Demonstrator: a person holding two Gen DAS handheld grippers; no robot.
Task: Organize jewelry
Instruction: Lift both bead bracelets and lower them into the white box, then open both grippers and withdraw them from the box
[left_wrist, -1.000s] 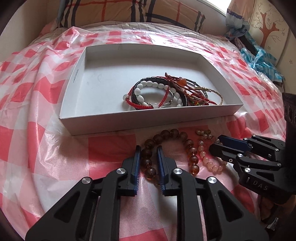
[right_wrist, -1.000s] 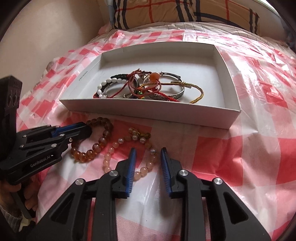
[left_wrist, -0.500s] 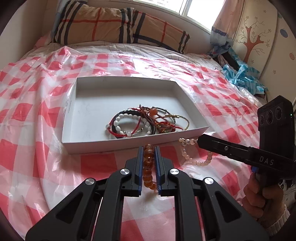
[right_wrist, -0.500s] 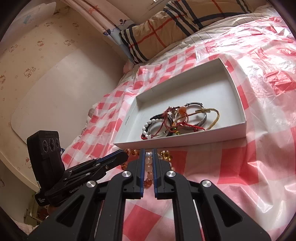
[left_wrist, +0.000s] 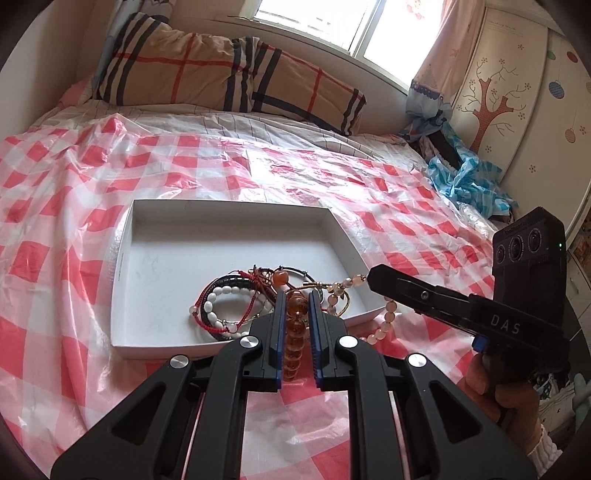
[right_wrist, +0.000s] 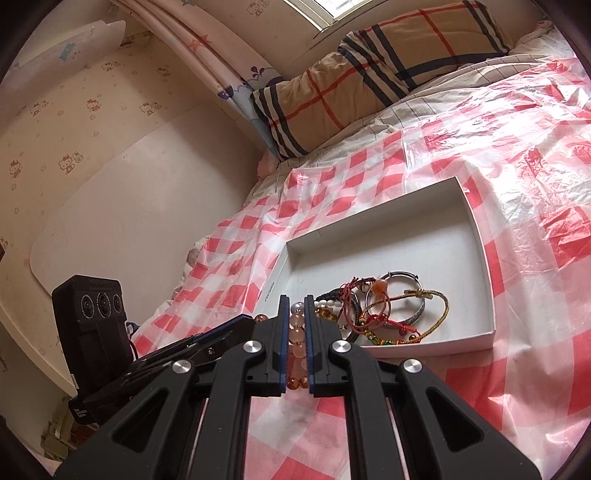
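My left gripper (left_wrist: 296, 300) is shut on an amber bead bracelet (left_wrist: 294, 334) that hangs between its pads, above the near edge of the white tray (left_wrist: 155, 218). My right gripper (right_wrist: 296, 305) is shut on a pale pink bead bracelet (right_wrist: 297, 341), also seen dangling from its tip in the left wrist view (left_wrist: 384, 315), over the tray's near right corner. The tray (right_wrist: 476, 229) holds a tangled pile of bracelets (left_wrist: 240, 299), which also shows in the right wrist view (right_wrist: 384, 310): white beads, red cords, a metal bangle.
The tray lies on a bed covered with a red-and-white checked plastic sheet (left_wrist: 74, 280). A plaid pillow (left_wrist: 221, 77) lies at the head of the bed. Blue plastic bags (left_wrist: 465, 177) are at the right edge. A wall (right_wrist: 110, 166) borders the left.
Both grippers closed on the bracelets that lay on the sheet before the tray, lifted them, and moved up and forward toward the tray's near edge.
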